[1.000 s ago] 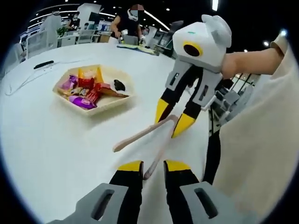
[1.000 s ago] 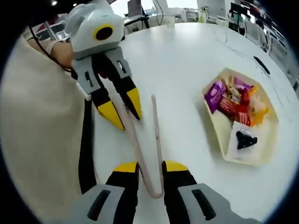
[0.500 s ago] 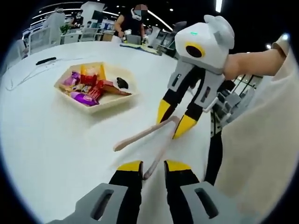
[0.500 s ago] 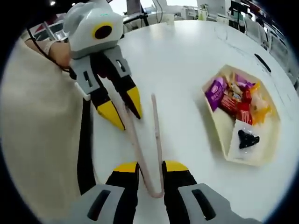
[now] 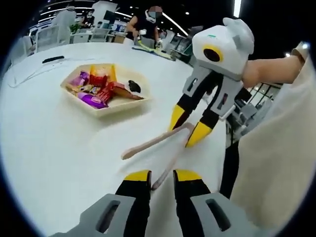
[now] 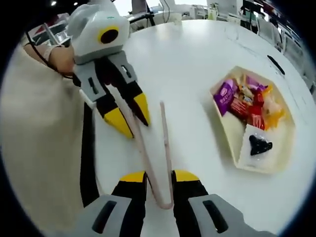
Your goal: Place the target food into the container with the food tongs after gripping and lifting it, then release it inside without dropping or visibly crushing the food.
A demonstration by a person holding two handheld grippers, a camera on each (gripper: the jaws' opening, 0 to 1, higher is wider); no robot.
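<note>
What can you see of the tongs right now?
The food tongs are pale pink, plastic-looking, a narrow V of two slim arms joined at a rounded bend. The right gripper clamps that bend; the left gripper pinches one arm near its tip. The arms are spread over the white table, short of the tray.

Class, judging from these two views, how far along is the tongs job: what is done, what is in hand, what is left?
Done: the tongs are held, the right gripper closed on their bend and the left gripper on one arm. In hand: they point over the table, short of the tray. Left: no sweets are gripped, lifted or released; the dark piece lies in the tray's own section.
</note>
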